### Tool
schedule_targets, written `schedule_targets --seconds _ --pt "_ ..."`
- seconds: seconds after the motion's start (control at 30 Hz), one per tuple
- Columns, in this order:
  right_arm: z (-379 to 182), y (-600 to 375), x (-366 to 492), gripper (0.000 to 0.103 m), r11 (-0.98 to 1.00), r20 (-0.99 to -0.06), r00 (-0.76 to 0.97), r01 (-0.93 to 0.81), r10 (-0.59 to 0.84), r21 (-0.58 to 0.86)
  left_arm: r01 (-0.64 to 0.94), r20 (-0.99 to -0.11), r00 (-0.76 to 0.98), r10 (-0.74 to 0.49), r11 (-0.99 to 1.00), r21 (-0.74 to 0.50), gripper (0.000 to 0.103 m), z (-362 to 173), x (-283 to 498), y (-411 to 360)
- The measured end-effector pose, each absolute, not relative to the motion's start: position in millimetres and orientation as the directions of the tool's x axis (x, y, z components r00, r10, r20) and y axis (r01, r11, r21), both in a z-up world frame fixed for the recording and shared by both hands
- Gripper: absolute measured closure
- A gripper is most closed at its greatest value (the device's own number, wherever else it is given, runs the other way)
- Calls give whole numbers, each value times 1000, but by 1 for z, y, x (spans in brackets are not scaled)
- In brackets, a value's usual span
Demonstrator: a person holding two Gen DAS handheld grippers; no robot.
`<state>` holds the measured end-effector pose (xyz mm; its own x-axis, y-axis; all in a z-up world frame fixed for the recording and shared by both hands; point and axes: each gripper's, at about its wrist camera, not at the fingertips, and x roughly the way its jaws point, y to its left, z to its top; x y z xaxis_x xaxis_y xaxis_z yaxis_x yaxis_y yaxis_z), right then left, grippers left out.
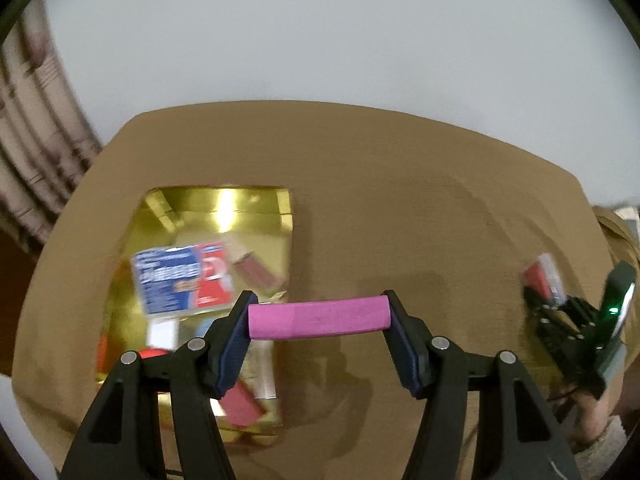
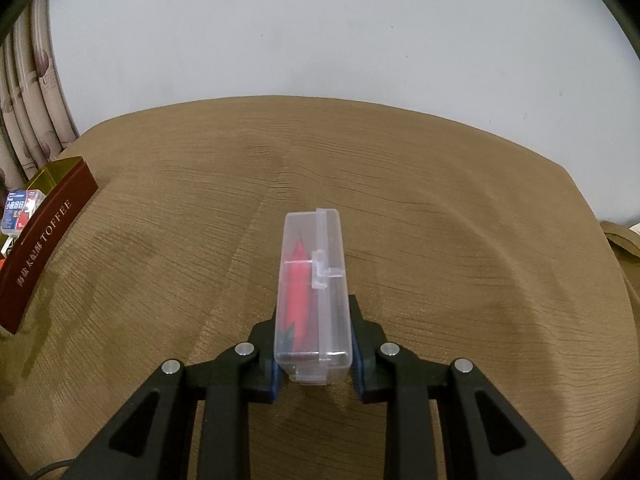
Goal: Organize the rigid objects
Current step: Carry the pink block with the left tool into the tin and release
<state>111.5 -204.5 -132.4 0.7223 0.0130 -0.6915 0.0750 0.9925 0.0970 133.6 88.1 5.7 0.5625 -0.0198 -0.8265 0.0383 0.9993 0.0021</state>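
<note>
1. Above the brown tablecloth (image 1: 400,208): left gripper (image 1: 319,316), pinching a pink cylinder (image 1: 319,317) crosswise by its ends, just right of the gold-lined box (image 1: 224,208) of packets.
2. Right gripper (image 2: 313,354): clamped on a clear plastic case (image 2: 312,280) with red contents, over the cloth.

Your left view is smeared by motion: the print on the blue and red packet (image 1: 182,280) inside the gold tray (image 1: 224,208) can't be read, and your gripper covers the tray's six o'clock end. In your right view, at nine o'clock, the toffee box (image 2: 44,248) is cut by the edge.
</note>
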Motion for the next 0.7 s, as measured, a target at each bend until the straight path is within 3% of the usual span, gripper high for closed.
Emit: schedule_targets --seconds 0.37,0.7 --pt "-132 -202 113 77 993 -693 721 76 6 88 -132 -837 543 68 991 -5 45 -12 140 160" --pt "-135 -198 117 77 994 -697 717 79 -7 71 -175 -841 535 78 984 -20 45 -33 148 180"
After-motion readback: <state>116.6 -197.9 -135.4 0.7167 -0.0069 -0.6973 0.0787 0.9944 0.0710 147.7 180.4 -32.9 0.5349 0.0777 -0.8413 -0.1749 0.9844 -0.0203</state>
